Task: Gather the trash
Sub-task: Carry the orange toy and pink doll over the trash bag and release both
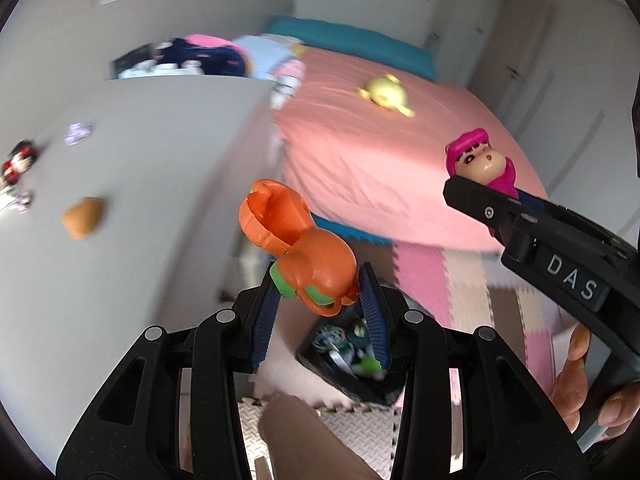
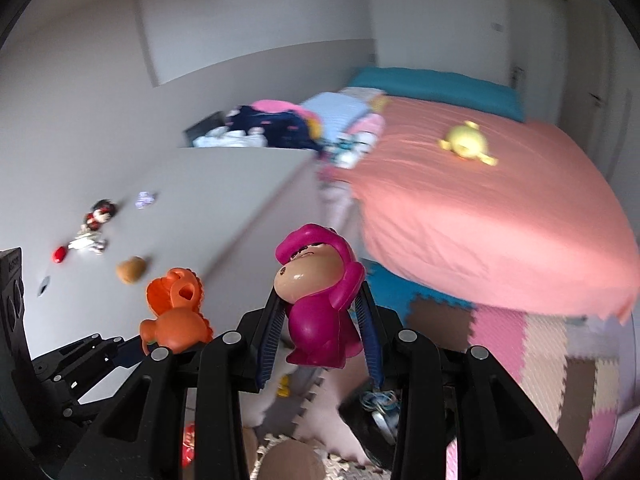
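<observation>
left gripper [image 1: 320, 284] raised, clamping orange toy [image 1: 304, 248] — right gripper [image 2: 320, 312] alongside, clamping pink figure [image 2: 316, 296].

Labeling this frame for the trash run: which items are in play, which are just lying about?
In play:
orange toy, in left jaws
pink figure, in right jaws
bin on the floor below

Lying about:
yellow plush on bed
brown lump on white surface
red-black figure there too
</observation>
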`<state>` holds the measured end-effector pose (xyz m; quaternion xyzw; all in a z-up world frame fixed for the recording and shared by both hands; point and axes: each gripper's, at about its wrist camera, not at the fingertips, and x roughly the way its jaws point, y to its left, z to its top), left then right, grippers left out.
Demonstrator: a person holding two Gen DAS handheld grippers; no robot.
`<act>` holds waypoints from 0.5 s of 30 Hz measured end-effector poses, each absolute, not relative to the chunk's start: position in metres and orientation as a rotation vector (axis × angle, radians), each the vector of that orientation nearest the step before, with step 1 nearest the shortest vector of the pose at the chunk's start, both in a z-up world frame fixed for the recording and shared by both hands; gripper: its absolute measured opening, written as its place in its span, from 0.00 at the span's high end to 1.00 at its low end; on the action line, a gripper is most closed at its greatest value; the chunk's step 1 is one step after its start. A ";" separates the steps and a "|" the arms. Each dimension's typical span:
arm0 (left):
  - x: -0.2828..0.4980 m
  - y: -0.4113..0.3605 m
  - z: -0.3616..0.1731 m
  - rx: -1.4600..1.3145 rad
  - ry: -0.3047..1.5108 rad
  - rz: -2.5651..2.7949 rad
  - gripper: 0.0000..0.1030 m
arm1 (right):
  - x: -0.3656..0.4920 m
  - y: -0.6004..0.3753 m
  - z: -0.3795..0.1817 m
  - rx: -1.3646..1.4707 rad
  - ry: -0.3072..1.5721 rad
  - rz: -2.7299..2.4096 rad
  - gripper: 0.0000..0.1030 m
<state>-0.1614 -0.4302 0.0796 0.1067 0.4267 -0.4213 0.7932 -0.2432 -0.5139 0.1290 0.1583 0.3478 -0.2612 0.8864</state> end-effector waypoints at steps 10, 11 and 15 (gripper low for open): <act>-0.239 -0.497 0.031 0.404 1.005 -1.046 0.61 | -0.333 -0.560 0.090 0.437 0.753 -0.694 0.63; -0.243 -0.502 0.026 0.415 1.015 -1.056 0.61 | -0.336 -0.566 0.083 0.448 0.781 -0.712 0.63; -0.260 -0.518 0.010 0.515 0.994 -1.038 0.06 | -0.344 -0.583 0.063 0.423 0.845 -0.865 0.16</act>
